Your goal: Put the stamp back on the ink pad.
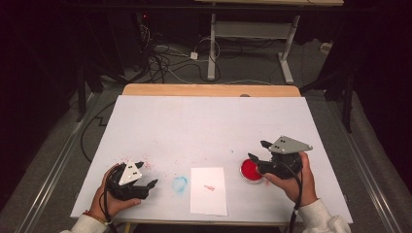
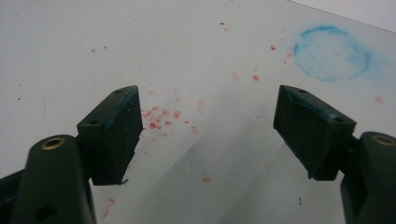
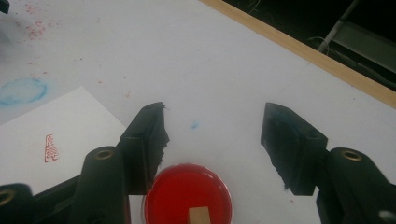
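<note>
Fingers (image 3: 150, 135) of the right gripper (image 1: 260, 151) stand released above the red ink pad (image 3: 187, 193), which sits near the table's (image 1: 209, 121) right front edge, directly below and between them. Left gripper (image 1: 145, 174), also released, idles well apart at the left front corner.

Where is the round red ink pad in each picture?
High view: the round red ink pad sits low on the right, beside the right gripper.
Left gripper view: the ink pad is not in this picture.
Right gripper view: the ink pad lies at the bottom middle, between the open jaws.
Shared landmark: the smudged blue ring stain on the white table cover.
</note>
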`<state>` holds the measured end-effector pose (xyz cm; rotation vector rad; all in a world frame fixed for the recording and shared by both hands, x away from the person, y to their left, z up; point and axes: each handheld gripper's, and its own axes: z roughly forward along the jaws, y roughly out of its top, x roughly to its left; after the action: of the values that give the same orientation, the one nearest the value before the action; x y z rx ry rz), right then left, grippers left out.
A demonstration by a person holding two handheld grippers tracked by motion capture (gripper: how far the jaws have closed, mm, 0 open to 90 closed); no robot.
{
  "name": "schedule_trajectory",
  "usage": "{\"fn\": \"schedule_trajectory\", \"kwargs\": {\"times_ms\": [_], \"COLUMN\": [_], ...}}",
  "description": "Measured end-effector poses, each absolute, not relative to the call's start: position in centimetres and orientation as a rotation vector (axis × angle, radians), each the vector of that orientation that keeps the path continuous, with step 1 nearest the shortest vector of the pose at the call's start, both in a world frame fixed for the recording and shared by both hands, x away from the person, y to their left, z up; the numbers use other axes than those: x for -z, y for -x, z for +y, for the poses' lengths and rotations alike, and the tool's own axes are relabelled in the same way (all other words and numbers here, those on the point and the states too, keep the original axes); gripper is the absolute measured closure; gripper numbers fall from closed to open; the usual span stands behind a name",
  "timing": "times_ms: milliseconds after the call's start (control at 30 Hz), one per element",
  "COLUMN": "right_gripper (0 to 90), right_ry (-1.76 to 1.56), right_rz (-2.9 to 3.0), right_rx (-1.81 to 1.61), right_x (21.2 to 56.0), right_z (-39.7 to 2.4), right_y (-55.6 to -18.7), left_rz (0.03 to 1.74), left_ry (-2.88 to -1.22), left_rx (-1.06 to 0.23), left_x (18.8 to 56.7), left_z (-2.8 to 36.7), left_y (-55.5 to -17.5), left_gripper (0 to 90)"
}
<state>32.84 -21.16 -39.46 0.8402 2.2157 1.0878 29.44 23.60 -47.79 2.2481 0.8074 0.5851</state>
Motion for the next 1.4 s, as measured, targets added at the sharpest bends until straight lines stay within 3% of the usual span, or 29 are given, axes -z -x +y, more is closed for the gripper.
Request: {"fn": "schedule_trajectory", "kwargs": {"times_ms": [533, 1400], "right_gripper": [28.0, 20.8], "right_ry": [-0.767, -0.745], "right_rz": [2.132, 2.035], "right_rx": [-1.117, -1.116], "right_x": [39.4, 40.8], "right_z": [-23.0, -25.3], "right_y": [-31.1, -28.5], "left_rz": [0.801, 0.783], "left_ry": [-2.247, -2.258], "left_rx": [-0.590, -0.583], "left_x": [47.7, 47.8], "left_z": [23.4, 23.0], "left_y": [-29.6, -29.6], "left_gripper": [23.1, 23.1]}}
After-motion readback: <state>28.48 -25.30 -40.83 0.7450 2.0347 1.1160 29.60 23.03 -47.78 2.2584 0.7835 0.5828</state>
